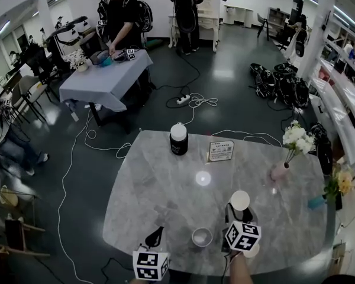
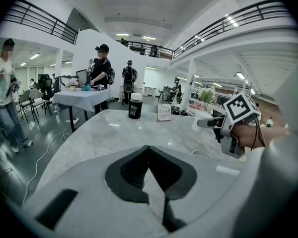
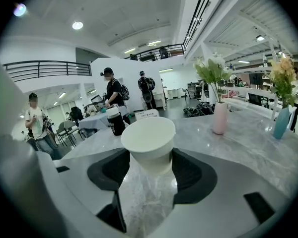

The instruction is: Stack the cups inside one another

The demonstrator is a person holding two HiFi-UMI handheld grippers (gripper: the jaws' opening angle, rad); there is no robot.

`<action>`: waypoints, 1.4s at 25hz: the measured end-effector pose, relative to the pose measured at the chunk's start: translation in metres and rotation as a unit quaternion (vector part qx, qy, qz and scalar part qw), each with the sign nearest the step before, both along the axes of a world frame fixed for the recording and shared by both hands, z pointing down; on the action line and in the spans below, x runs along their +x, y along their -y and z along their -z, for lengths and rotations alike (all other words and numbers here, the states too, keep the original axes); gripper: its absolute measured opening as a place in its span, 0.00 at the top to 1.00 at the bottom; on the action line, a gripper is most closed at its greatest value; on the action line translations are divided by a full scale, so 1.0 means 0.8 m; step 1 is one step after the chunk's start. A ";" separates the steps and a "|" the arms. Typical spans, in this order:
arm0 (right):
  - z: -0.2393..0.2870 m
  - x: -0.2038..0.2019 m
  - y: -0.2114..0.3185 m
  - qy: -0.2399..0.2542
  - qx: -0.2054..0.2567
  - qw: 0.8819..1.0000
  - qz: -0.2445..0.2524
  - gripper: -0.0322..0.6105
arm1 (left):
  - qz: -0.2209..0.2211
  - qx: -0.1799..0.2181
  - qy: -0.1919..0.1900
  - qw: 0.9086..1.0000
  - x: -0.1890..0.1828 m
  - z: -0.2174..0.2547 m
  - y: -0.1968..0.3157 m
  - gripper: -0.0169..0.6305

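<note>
Marble table [image 1: 165, 176] w/ loose cup [image 1: 202, 236] upright near front edge; R gripper [image 3: 149, 166] clamps white cup [image 3: 148, 133]; L gripper [image 2: 149, 150] jaws pressed together, nothing between.

Left hand-held gripper [image 2: 149, 149] closed; right hand-held gripper [image 3: 150, 166] clamps cup [image 3: 149, 137].

Print on the sign [image 1: 220, 151] far beyond the right gripper [image 1: 238, 210] is unreadably small; the cup [image 1: 239, 200] in its jaws shows only its rim from above; the arm [image 1: 239, 270] behind runs off the bottom edge.
</note>
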State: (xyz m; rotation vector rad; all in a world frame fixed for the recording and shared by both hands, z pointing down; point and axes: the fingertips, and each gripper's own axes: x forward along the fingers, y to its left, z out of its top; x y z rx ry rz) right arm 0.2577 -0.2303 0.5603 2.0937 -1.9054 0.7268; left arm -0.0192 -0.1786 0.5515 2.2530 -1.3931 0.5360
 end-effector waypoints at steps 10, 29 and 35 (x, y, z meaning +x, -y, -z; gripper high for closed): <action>0.030 -0.021 -0.038 0.004 0.014 1.000 0.007 0.57 | -0.010 0.016 -0.006 1.000 0.001 0.017 -0.021 0.98; 0.043 -0.078 -0.109 0.004 0.007 0.998 0.063 0.57 | -0.025 0.030 -0.017 0.999 0.011 0.033 -0.066 0.98; 0.046 -0.107 -0.123 0.005 0.007 0.996 0.094 0.57 | -0.023 0.028 -0.021 0.999 0.009 0.033 -0.071 0.98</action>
